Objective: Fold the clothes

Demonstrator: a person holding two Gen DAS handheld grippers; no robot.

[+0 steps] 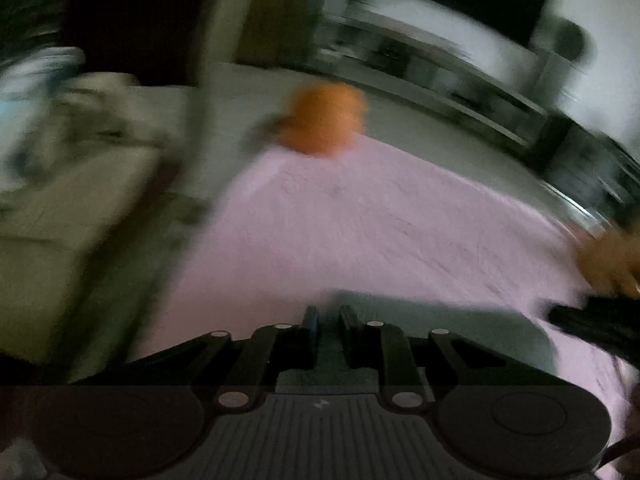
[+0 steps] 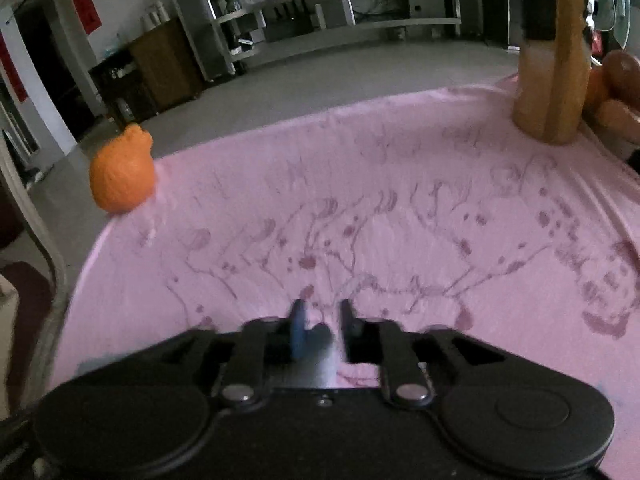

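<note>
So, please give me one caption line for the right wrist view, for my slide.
Right gripper low over pink printed cloth, orange toy at its far left edge.

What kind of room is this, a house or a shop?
Probably a home living room. A pink patterned cloth covers a table, long grey wall shelves hold boxes and gadgets, and a brown wooden cabinet stands beside a dark doorway. An orange plush toy sits at the cloth's edge.

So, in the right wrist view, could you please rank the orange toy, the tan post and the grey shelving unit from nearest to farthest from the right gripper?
From the right gripper:
1. Orange toy, left, at the pink cloth's edge.
2. Tan post, right, at the cloth's far edge.
3. Grey shelving unit, across the floor by the wall.
</note>
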